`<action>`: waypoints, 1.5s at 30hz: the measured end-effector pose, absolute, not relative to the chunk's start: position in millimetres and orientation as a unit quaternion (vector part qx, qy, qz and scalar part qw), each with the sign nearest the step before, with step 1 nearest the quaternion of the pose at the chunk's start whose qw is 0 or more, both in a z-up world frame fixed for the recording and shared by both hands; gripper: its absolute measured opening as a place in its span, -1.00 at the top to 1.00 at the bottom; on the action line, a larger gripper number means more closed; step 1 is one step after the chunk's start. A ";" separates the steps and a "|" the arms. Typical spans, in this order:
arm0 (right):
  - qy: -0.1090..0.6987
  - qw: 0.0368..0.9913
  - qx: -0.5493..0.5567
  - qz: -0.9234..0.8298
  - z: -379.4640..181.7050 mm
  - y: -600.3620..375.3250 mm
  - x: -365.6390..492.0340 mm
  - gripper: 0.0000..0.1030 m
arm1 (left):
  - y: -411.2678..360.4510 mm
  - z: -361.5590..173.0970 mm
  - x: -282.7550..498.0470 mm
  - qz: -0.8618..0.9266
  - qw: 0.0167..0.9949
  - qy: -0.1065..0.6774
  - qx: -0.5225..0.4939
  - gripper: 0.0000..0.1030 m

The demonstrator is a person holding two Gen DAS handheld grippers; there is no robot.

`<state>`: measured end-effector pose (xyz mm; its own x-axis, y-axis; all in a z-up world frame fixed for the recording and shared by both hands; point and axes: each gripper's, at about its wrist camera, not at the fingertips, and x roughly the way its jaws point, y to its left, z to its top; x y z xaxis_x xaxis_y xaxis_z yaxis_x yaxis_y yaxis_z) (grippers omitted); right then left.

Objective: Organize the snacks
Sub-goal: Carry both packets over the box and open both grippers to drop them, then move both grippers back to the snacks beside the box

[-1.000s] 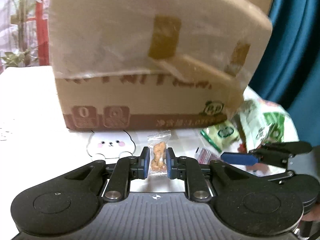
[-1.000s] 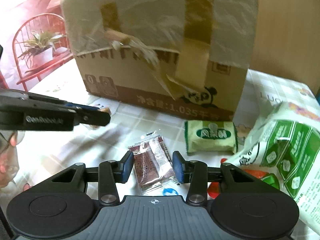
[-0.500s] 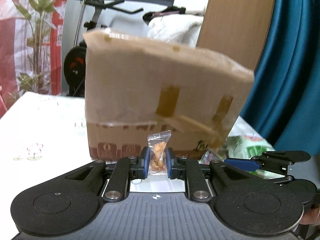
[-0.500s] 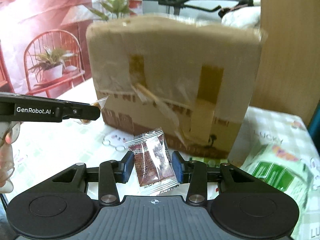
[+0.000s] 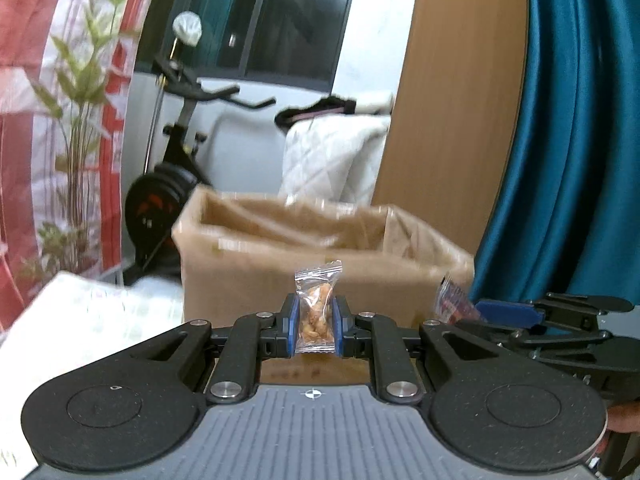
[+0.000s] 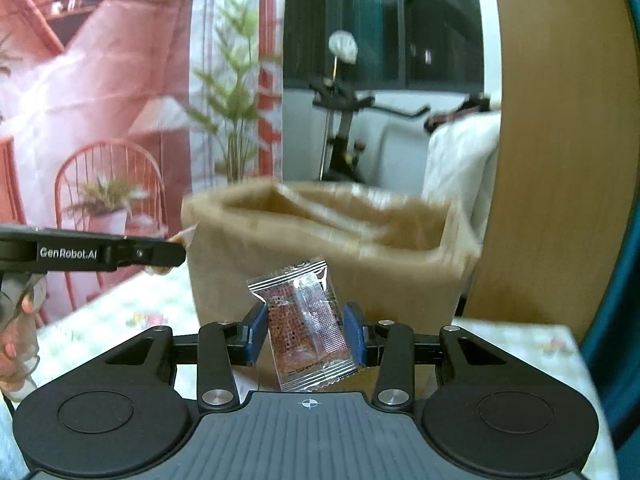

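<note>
Snack packets carried for drop-in: left hand-held gripper [image 5: 314, 326] clamps nut sachet [image 5: 316, 312], right hand-held gripper [image 6: 306, 334] clamps red packet [image 6: 306, 328]; open cardboard box [image 5: 320, 248] mid-frame.

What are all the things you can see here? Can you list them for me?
Cardboard box: one, brown, open at the top, on the table ahead of both grippers.
Clear snack packet: one, see-through with golden-brown pieces, upright in the left gripper.
Red snack packet: one, silver and dark red, tilted in the right gripper.
Table: one, pale patterned cloth, under the box.
Exercise bike: one, black, behind the box.
Curtain: one, teal, right side.
Wooden panel: one, light brown, beside the curtain.
Plant: one, green, in the background.
White bedding: one pile, behind the box.
Left gripper: black, blue pads, shut on the clear packet.
Right gripper: black, blue pads, shut on the red packet.
</note>
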<state>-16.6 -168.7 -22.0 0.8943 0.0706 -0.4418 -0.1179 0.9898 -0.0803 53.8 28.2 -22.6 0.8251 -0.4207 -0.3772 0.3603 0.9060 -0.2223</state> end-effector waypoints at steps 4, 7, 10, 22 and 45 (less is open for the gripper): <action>0.205 0.975 -0.064 0.048 -2.9 -177.0 3.1 0.26 | 24.9 -10.4 72.4 -0.207 0.955 0.199 -0.071 0.64; 0.199 0.976 -0.072 0.041 4.3 -186.0 27.2 0.26 | 18.1 -3.8 91.6 -0.210 0.956 0.192 -0.071 0.64; 0.203 0.976 -0.070 0.032 4.7 -197.0 56.2 0.26 | 8.8 -1.4 116.9 -0.213 0.955 0.193 -0.068 0.64; 0.242 0.969 -0.053 0.003 -25.2 -232.9 125.6 0.24 | -23.6 -23.9 172.0 -0.208 0.947 0.240 -0.047 0.64; 0.246 0.968 -0.039 0.009 -19.0 -219.1 59.9 -0.04 | -2.3 -6.3 119.4 -0.182 0.952 0.241 -0.042 -0.25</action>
<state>59.9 -219.1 -19.0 0.8783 -0.0010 -0.4781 -0.0376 0.9967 -0.0713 119.4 -2.3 -6.3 0.8174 -0.3673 -0.4437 0.3270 0.9301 -0.1676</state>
